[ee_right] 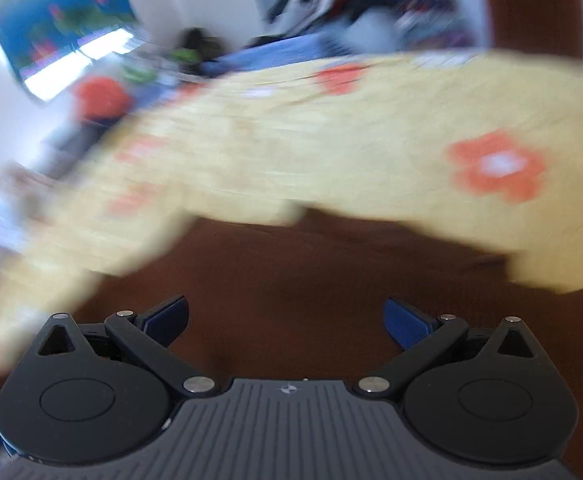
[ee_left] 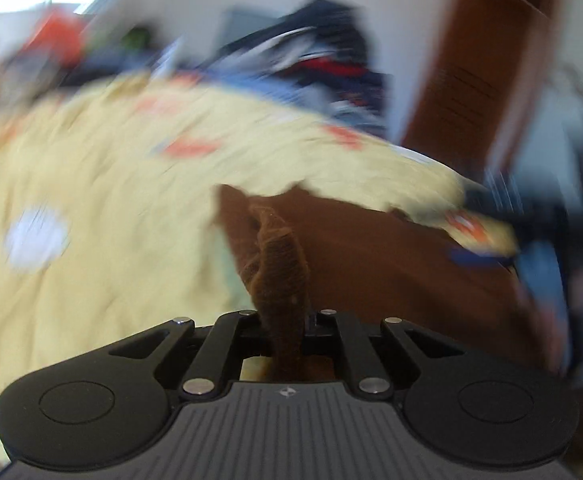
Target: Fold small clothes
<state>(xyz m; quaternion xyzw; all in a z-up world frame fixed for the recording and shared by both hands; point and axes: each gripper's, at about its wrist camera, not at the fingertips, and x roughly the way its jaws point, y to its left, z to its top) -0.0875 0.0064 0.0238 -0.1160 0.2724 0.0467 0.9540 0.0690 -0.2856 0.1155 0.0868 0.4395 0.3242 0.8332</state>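
The room behind is blurred: a pale wall, a brown door and a dark heap of clothes at the far side, with a blue picture on the wall in the right wrist view. The carrying surface is covered by a yellow cloth with orange flowers, and I cannot tell if it is a bed or a table. On its near edge lies a brown garment, which seems to be the small piece of clothing for the task. The left tool is closed tightly on a bunched strip of this brown garment, which stands up between its jaws. The right tool holds nothing; its two blue fingers stand wide apart above the brown fabric. I judge that the folding is at an early stage: no neat fold or flat rectangle is visible, the fabric looks only gathered and pulled. What remains is probably to spread the garment flat, take a second corner with the right tool, and make the folds.
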